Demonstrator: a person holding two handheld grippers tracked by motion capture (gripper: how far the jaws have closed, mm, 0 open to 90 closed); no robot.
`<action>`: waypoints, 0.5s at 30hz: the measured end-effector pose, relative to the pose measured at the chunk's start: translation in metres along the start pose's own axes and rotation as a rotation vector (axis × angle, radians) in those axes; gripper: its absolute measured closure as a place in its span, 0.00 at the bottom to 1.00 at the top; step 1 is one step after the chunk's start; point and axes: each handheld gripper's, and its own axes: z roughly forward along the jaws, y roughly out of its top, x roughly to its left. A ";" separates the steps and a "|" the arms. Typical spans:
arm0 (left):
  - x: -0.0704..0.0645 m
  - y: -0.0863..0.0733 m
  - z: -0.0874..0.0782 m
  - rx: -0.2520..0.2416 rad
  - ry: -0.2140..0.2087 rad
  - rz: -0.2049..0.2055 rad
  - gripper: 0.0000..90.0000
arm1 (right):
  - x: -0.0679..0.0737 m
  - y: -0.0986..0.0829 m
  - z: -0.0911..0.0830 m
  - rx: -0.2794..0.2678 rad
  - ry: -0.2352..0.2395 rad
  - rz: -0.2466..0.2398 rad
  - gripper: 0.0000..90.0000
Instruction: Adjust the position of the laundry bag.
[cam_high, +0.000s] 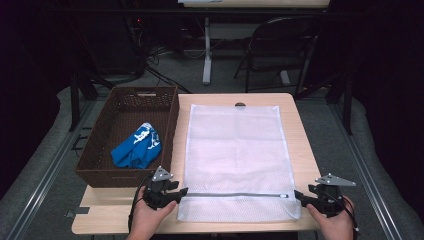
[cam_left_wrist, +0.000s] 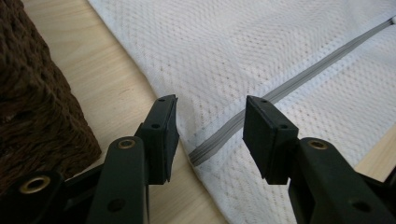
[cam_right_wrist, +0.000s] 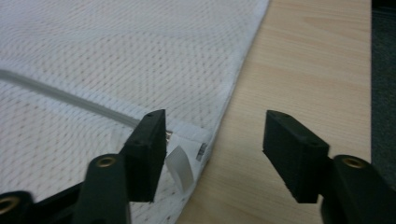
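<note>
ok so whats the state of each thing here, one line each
mesh laundry bag: flat on the table, unheld
zipper: shut along its length
left claw: open, jaws astride the zipper's end
right claw: open at the bag's corner, by the white tag
brown basket: upright beside the bag
blue cloth: crumpled inside the basket

Black grippers (cam_high: 186, 191), brass rivets, grey triangular top plates, black trailing cables.

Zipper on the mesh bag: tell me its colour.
Grey. The zipper shows best in the left gripper view, running across the white mesh bag.
</note>
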 end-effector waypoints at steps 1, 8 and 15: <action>-0.001 0.001 0.000 -0.005 0.005 -0.002 0.61 | 0.002 0.000 -0.001 -0.004 -0.003 -0.002 0.38; -0.003 0.010 0.000 -0.016 0.020 -0.006 0.59 | 0.008 0.005 0.001 0.003 -0.005 -0.029 0.37; -0.012 0.022 -0.002 -0.015 0.009 0.056 0.58 | 0.013 0.015 0.000 0.015 0.005 -0.087 0.51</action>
